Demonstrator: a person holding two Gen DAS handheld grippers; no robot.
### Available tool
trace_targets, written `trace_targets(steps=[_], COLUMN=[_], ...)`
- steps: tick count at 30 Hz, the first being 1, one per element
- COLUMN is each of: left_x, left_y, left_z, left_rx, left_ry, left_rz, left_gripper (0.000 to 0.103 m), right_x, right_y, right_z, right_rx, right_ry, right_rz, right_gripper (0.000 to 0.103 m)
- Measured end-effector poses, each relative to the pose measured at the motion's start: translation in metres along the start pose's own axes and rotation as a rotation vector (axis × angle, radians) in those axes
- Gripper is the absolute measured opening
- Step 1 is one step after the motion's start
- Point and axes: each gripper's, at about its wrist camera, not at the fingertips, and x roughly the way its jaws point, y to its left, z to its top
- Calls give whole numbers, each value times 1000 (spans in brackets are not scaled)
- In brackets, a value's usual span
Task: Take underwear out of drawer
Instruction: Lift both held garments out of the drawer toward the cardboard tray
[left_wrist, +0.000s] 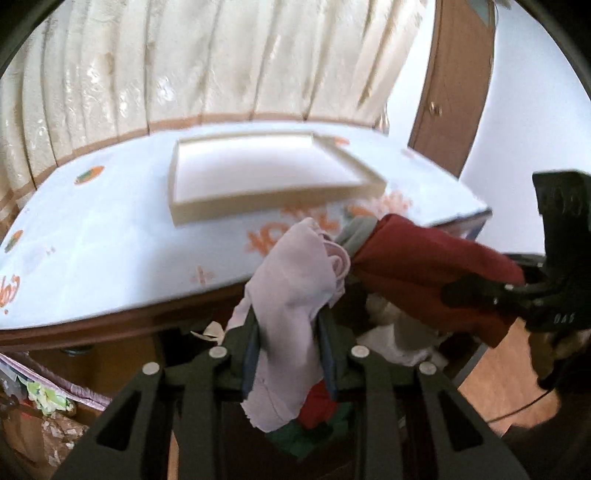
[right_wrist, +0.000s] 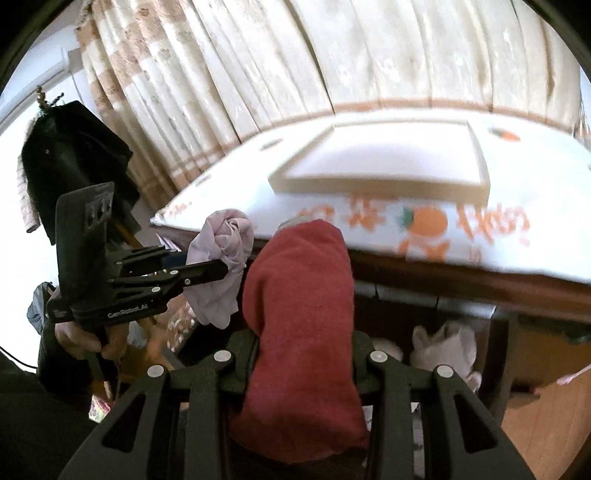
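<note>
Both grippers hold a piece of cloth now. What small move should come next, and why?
Probably carry both pieces forward over the table and toward the white tray. The left gripper is shut on the pale lilac garment, the right gripper on the red garment; both hang in the air in front of the table edge, so little remains but setting them down.

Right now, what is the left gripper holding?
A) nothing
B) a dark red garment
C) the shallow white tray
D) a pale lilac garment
D: the left gripper is shut on the pale lilac garment, which bunches up between its fingers, also seen from the right wrist view; the dark red garment is in the right gripper, and the white tray sits untouched on the table.
</note>
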Motion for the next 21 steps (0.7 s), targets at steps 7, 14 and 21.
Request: trace_targets(steps=[7, 14, 21], left_x=[-16, -7, -4], left_y=[5, 9, 17], left_z=[30, 31, 43], left_rx=[-17, -37, -66], left_ry=[-68, -39, -55], left_rz=[7, -4, 1], left_gripper=[27, 27, 27], right_x=[-6, -13, -15], right_y=[-4, -21, -36], right_z=[34, 31, 43], right_rx=[45, 160, 210], right_ry=[-63, -113, -160], right_rz=[42, 133, 89], right_gripper=[38, 38, 38])
